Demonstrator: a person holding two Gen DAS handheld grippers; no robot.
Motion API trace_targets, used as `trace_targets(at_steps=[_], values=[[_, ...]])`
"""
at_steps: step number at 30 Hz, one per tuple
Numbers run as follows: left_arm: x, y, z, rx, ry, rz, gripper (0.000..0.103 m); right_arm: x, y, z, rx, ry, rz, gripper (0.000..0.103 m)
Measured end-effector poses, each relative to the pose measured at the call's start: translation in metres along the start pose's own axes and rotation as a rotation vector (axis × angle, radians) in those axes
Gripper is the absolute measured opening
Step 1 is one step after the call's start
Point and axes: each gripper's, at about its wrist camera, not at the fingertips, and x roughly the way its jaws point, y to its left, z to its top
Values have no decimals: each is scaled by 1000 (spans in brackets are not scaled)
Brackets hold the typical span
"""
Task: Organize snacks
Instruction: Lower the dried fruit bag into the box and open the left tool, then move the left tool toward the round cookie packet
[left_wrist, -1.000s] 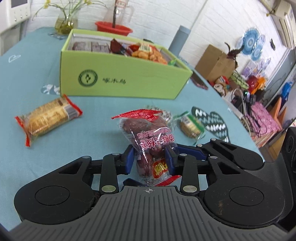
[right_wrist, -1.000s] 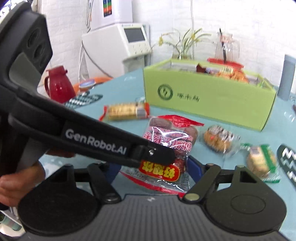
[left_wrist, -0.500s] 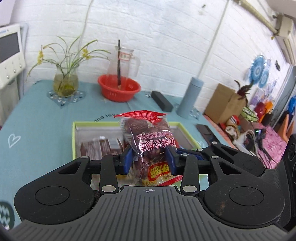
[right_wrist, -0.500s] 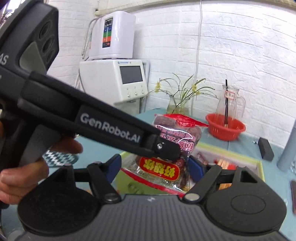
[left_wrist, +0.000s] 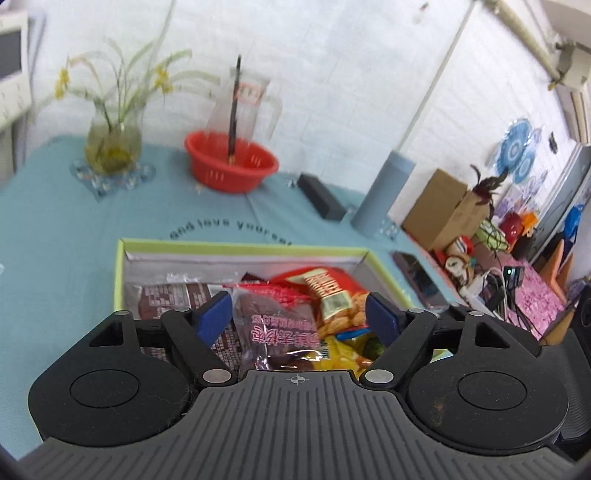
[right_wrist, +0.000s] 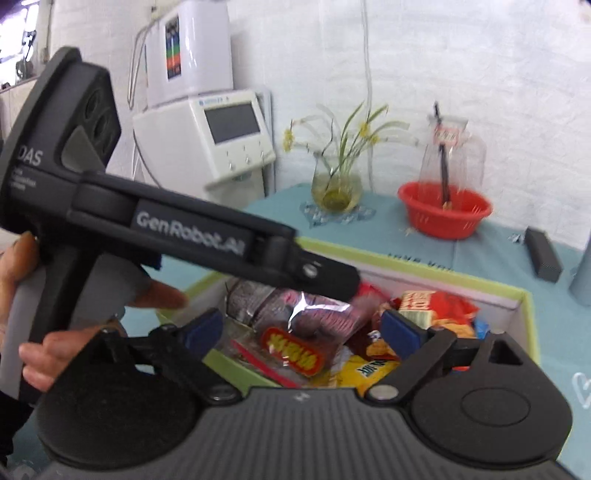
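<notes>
The date packet (left_wrist: 275, 328) is a clear film pouch with a red top seam, dark red fruit inside, pink lettering across its face and a red-and-yellow label near its lower end. It lies in the green snack box (left_wrist: 119, 273), on the other packets, leaning toward the box's left half. My left gripper (left_wrist: 297, 317) has just been opening; its blue pads (left_wrist: 214, 317) stand wide on either side of the packet and clear of it. My right gripper (right_wrist: 303, 328) has also just been opening and stands wide, the packet below and between its pads, untouched. An orange-red snack bag (left_wrist: 328, 291) crowds the packet's right side; brown wrapped bars (left_wrist: 166, 299) fill the left. Beyond the box's far rim the teal tablecloth (left_wrist: 55, 221) runs open to a red basket (left_wrist: 231, 164).
</notes>
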Motion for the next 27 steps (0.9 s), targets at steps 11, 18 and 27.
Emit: trace_targets(at_steps=[11, 18, 27], values=[[-45, -58, -113, 34, 79, -22, 81, -98, 36, -119, 170, 92, -105, 93], [-8, -90, -139, 84, 194, 53, 75, -127, 25, -141, 184, 85, -169, 93], [32, -111, -143, 283, 211, 207, 72, -126, -4, -146, 245, 72, -166, 93]])
